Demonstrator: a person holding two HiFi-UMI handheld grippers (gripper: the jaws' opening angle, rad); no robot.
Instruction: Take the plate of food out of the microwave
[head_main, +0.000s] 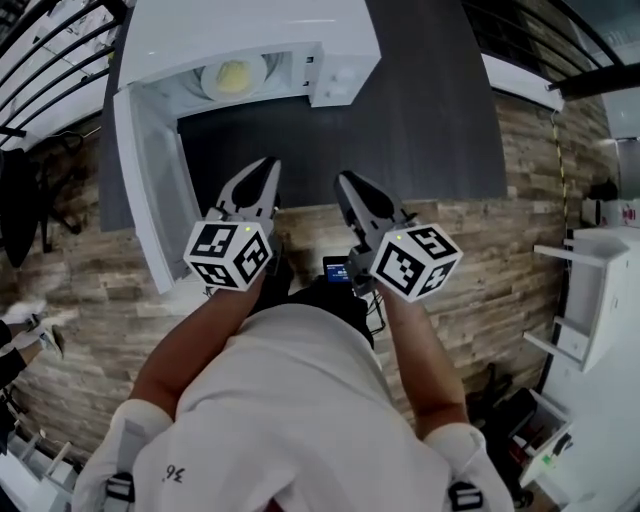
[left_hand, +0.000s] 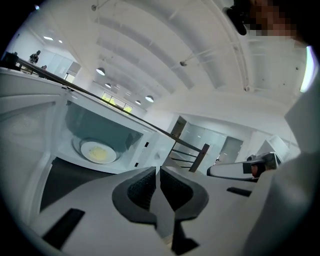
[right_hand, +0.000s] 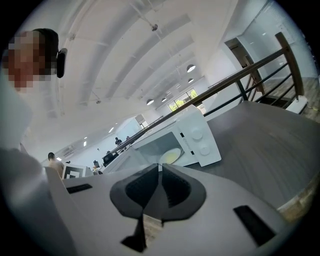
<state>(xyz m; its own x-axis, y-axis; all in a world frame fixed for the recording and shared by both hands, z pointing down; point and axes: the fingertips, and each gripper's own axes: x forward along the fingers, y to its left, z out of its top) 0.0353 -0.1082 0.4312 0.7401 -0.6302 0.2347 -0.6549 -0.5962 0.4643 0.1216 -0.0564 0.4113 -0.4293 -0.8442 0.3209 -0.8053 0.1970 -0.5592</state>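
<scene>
No legible words or brands, small dark print (head_main: 178, 472) on the white shirt (head_main: 290, 410), too unclear to read

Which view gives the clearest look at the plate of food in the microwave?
The left gripper view: it looks straight into the open microwave and shows the whole plate of food. The head view shows it from above, partly under the microwave's top edge. The right gripper view shows it small and at a slant.

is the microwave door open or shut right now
Open. The microwave has its door swung out to the left, and the plate of food shows inside the exposed cavity.
</scene>
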